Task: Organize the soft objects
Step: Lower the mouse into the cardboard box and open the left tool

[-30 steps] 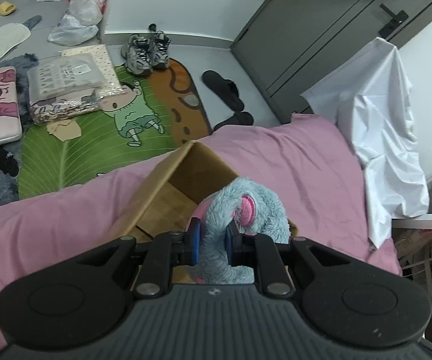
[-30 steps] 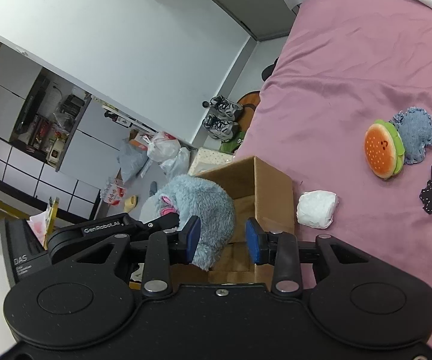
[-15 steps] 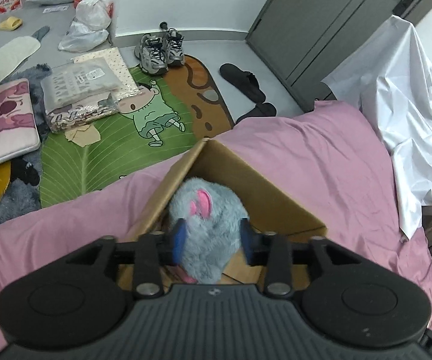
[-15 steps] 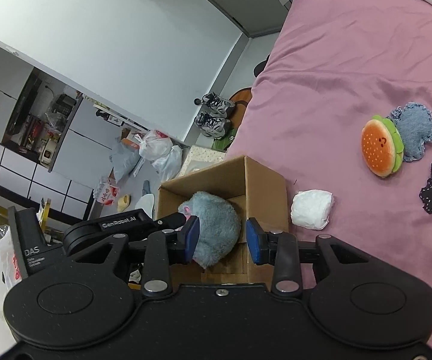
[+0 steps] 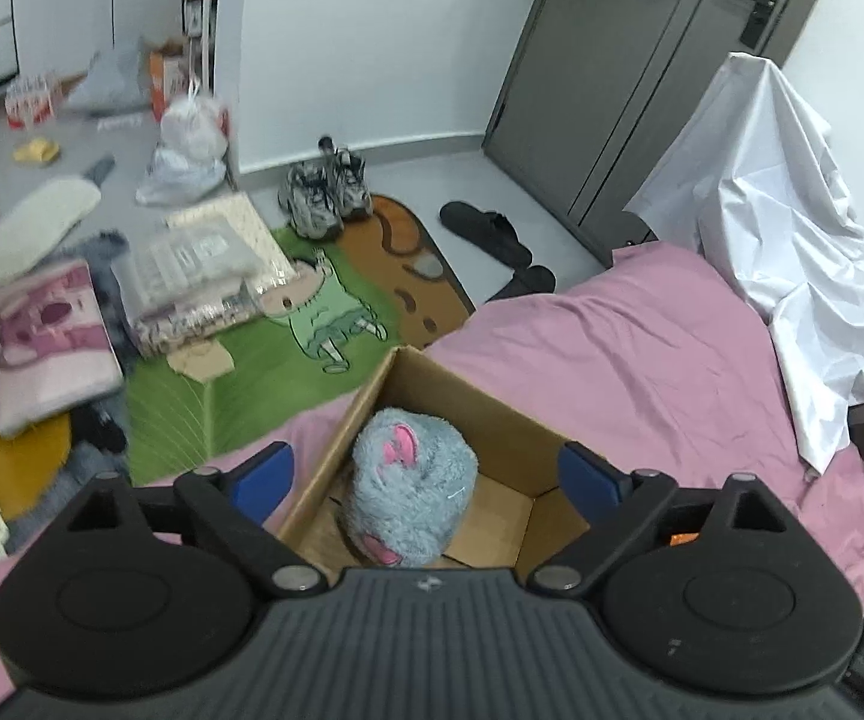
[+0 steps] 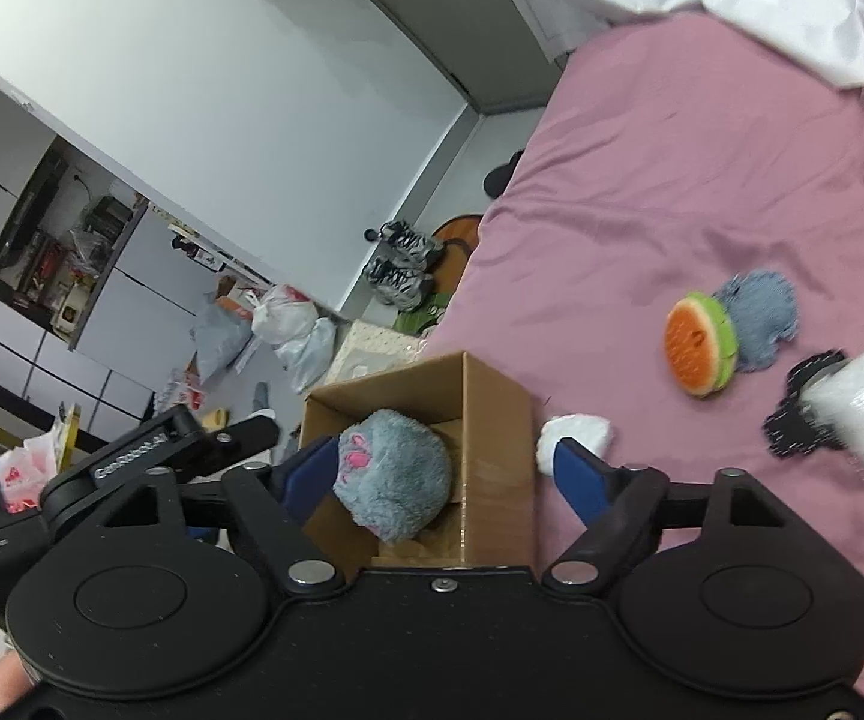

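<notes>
A fluffy grey-blue plush with pink ears (image 5: 411,483) lies inside an open cardboard box (image 5: 480,414) on the pink bed. My left gripper (image 5: 426,474) is open wide above the box, its blue fingers apart from the plush. The plush (image 6: 393,474) and box (image 6: 495,414) also show in the right wrist view. My right gripper (image 6: 444,471) is open and empty above the box. On the bed to the right lie a white soft bundle (image 6: 576,435), a burger plush (image 6: 699,345), a blue denim cushion (image 6: 762,321) and a black lace piece with a white pouch (image 6: 852,408).
A white sheet (image 5: 792,252) drapes over something at the bed's far right. The floor beyond the bed holds a green rug (image 5: 252,372), sneakers (image 5: 327,192), black slippers (image 5: 486,231), bags and packages. A grey door (image 5: 642,78) stands behind.
My left gripper lowered the plush into the box, opened and let it go, then drew back. My right gripper opened wider and shifted toward the right side of the bed.
</notes>
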A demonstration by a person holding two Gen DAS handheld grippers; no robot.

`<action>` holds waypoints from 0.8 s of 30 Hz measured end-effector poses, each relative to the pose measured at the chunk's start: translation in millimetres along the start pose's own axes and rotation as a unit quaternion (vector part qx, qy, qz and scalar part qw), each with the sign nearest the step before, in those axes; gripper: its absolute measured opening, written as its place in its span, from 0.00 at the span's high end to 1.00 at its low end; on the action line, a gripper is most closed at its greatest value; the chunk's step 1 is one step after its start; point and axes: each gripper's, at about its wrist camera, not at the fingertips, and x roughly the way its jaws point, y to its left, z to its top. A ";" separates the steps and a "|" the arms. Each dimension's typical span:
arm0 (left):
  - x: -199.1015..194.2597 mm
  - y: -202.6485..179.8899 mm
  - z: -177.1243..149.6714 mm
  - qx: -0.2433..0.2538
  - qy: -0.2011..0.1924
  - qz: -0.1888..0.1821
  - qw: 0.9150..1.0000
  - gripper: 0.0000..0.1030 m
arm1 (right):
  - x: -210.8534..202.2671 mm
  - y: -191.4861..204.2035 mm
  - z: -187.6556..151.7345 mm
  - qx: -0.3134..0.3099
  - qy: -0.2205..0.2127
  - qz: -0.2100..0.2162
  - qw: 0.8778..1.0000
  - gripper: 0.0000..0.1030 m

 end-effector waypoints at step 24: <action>-68.9 -44.7 -29.0 0.045 -0.009 -0.015 0.999 0.08 | -73.3 -9.2 3.1 -0.065 -0.018 -0.019 0.998 0.00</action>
